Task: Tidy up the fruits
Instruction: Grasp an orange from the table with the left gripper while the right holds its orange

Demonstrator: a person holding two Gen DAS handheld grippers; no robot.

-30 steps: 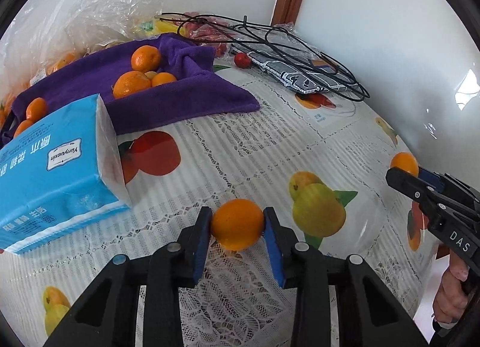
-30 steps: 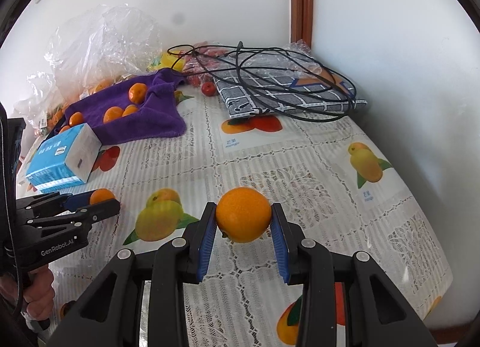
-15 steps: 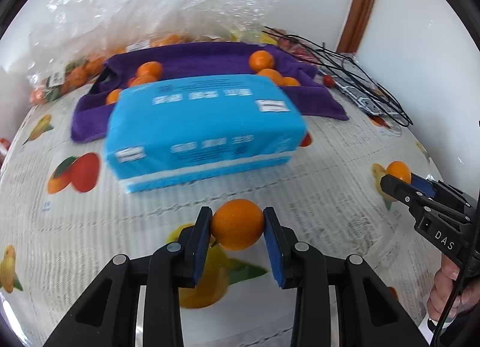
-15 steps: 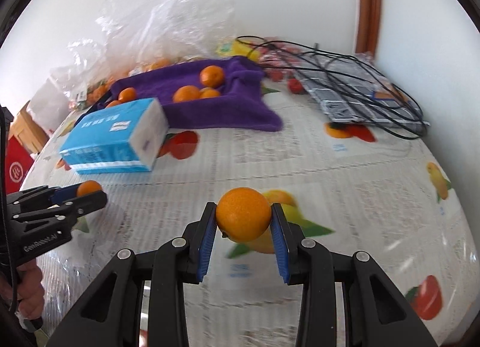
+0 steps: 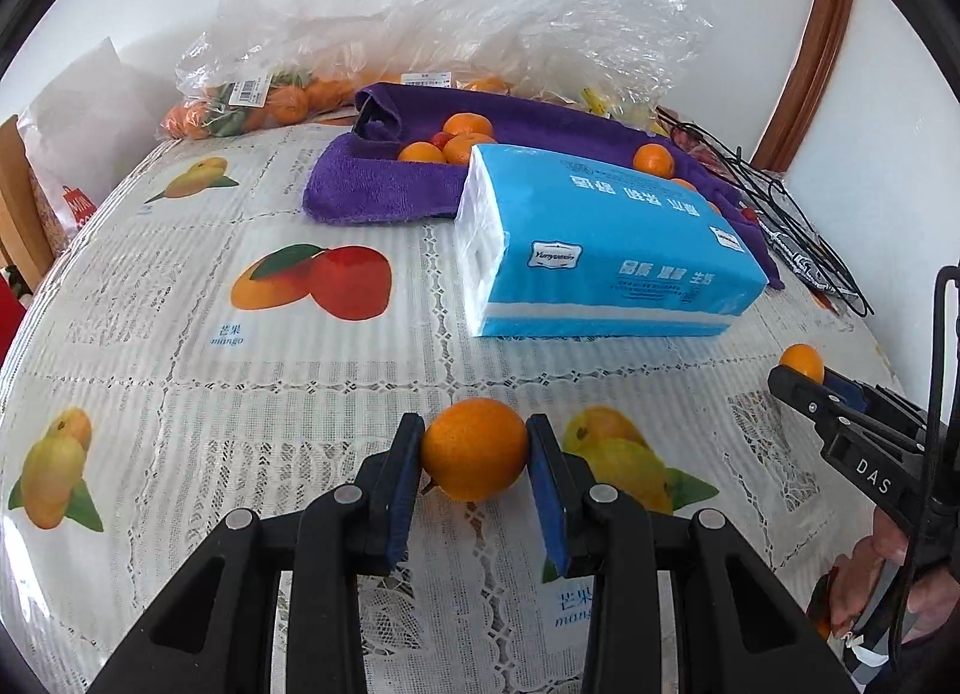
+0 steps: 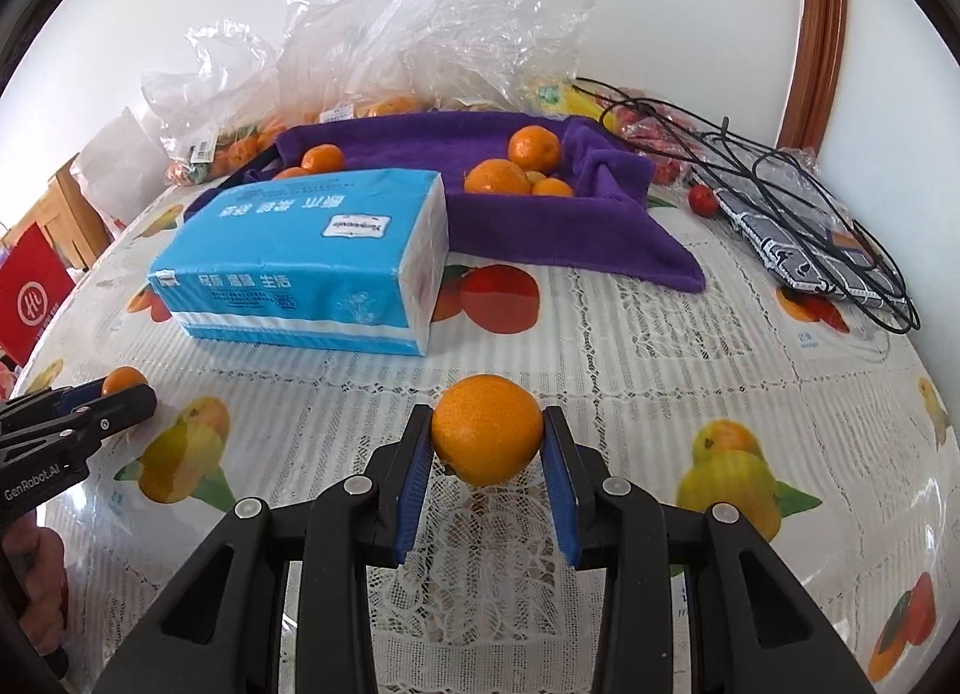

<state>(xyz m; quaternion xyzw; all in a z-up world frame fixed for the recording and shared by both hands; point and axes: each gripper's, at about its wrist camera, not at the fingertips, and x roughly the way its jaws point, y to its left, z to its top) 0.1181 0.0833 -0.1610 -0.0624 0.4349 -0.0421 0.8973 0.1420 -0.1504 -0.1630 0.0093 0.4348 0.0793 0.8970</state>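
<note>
My left gripper (image 5: 474, 448) is shut on an orange (image 5: 474, 457) and holds it above the fruit-print tablecloth. My right gripper (image 6: 487, 442) is shut on another orange (image 6: 487, 429). Each gripper shows in the other's view: the right one (image 5: 798, 373) at the right edge, the left one (image 6: 129, 388) at the left edge, each with its orange. A purple towel (image 6: 480, 196) lies at the back with several oranges on it, such as one (image 6: 534, 149) and one (image 5: 468, 125).
A blue tissue pack (image 5: 600, 256) lies in front of the towel. Clear plastic bags (image 5: 420, 22) with more fruit stand by the wall. Black cables (image 6: 798, 196) lie on a patterned cloth at the back right. The table edge (image 6: 936, 424) curves on the right.
Both grippers have swung left with their oranges held. The view has turned from the cables and wall corner toward the tissue pack, the towel and the plastic bags.
</note>
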